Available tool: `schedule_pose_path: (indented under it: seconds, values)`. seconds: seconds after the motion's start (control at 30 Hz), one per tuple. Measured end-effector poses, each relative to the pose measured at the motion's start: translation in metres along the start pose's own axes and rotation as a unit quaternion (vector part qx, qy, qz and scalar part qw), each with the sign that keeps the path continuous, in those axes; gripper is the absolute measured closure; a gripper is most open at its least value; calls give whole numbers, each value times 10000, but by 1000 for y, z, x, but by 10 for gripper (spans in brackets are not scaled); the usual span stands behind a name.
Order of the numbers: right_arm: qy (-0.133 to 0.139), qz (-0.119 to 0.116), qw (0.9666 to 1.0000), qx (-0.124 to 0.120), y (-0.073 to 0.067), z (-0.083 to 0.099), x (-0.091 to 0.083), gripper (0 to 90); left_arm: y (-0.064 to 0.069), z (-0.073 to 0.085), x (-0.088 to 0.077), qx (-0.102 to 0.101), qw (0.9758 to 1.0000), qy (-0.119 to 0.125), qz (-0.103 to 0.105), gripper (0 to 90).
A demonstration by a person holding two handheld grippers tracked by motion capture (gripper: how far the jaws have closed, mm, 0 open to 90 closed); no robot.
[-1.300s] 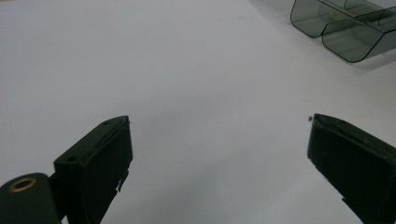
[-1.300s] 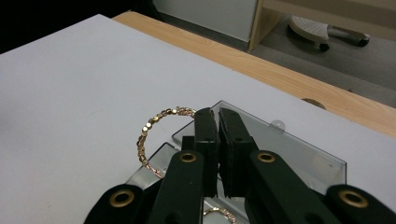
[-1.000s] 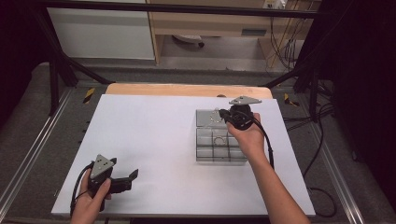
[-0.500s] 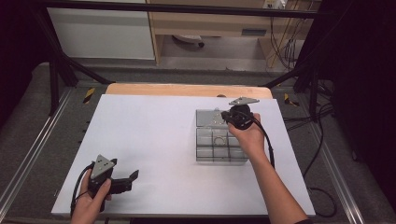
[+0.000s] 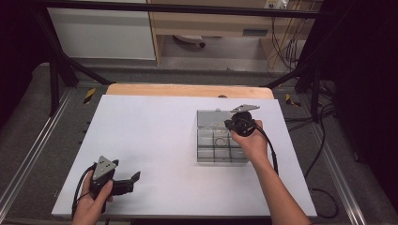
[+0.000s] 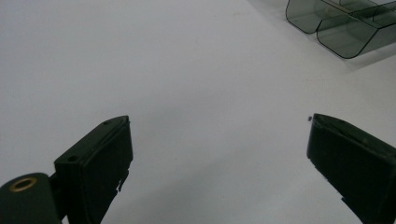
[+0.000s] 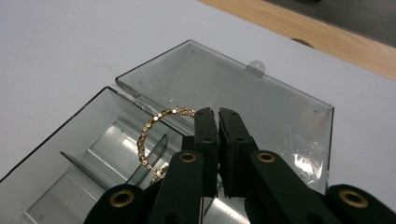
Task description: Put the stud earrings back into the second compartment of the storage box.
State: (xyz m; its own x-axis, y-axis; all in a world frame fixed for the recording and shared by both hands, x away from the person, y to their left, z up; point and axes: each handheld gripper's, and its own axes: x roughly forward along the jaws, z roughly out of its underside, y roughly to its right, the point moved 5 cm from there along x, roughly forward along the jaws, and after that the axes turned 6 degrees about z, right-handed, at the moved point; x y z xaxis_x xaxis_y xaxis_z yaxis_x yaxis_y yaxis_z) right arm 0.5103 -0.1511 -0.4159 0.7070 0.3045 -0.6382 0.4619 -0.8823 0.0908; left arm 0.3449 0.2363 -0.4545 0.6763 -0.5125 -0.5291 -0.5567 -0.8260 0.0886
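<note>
The left gripper (image 5: 133,180) lies low at the near left, held in the left hand (image 5: 94,201), jaws spread wide. The right gripper (image 7: 217,122), jaws pressed together, is held by the right hand (image 5: 252,143) with the forearm extended forward.

Two bare forearms with no sleeves in view enter from the near edge. Each hand carries a black handheld gripper. The left gripper (image 5: 135,177) has a grey three-cornered plate on top, a black cable looping from its rear, and flat rectangular black jaws with a brass-coloured rivet at one base. The right gripper (image 5: 228,123) has the same grey plate, a trailing black cable, and brass-ringed pivot holes along its black linkage arms.
</note>
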Motion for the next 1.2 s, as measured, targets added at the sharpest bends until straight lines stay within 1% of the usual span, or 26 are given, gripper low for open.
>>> schedule_pose_path:
  seconds: [0.07,0.1,0.2,0.3,0.37,0.47,0.5,0.53,0.57,0.6,0.63,0.67,0.7,0.8,0.9,0.93,0.97,1.0,1.03,1.13,1.17,1.2]
  values:
    - [-91,-48,9999,-68,-2,3,2,872,0,0,0,22,10000,3,-1,73]
    - [-123,-31,9999,-109,-3,5,4,872,0,0,0,22,10000,3,-1,72]
    - [-207,-39,9997,-113,-5,9,8,871,-1,0,0,11,10000,-6,-2,73]
    - [-202,-48,9998,-54,-7,12,10,872,-1,0,0,0,10000,2,-10,73]
    - [-201,-46,9997,-103,-8,15,8,872,-1,0,-1,8,10000,8,-27,73]
    - [-240,-60,9997,-56,-9,20,5,872,-1,0,-1,6,10000,10,-34,72]
    - [-242,-52,9997,-72,-9,22,4,872,-1,0,-1,7,10000,9,-74,72]
    - [-257,-49,9996,-76,-10,24,3,871,0,0,0,20,9999,-5,-114,70]
    - [-175,-86,9998,18,-10,26,3,858,4,0,3,139,9998,-85,-106,80]
    - [-175,-86,9998,18,-10,26,3,858,4,0,3,139,9998,-85,-106,75]
    - [-149,-122,9998,68,-9,26,4,804,7,0,3,195,9997,-99,-109,75]
    - [-107,-127,9998,106,-9,26,4,781,9,-1,3,237,9996,-80,-125,70]
    - [1,-121,9999,100,-9,25,2,759,10,-1,3,268,9995,-76,-138,70]
    - [119,-141,9996,208,-7,23,-5,693,10,0,4,244,9996,-73,-73,70]
    - [355,-143,9986,371,-5,19,-16,557,9,-1,3,236,9997,-43,-77,71]
    - [355,-143,9986,371,-5,19,-16,557,8,-1,2,238,9997,-45,-77,71]
    - [599,-151,9970,470,-4,16,-25,445,8,-1,2,202,9998,-28,-66,71]
    - [599,-151,9970,470,-4,16,-25,445,8,-1,2,184,9998,-24,-58,71]
    - [795,-143,9951,562,-4,15,-37,323,7,0,2,187,9998,-32,-55,70]
    - [1017,-171,9927,629,-4,16,-55,193,6,-2,1,145,9999,36,-52,72]
    - [1059,-162,9923,630,-4,18,-61,164,5,-2,1,155,9998,53,-74,72]
    - [1109,-185,9917,616,-4,19,-68,150,6,-4,-2,160,9997,155,-99,74]
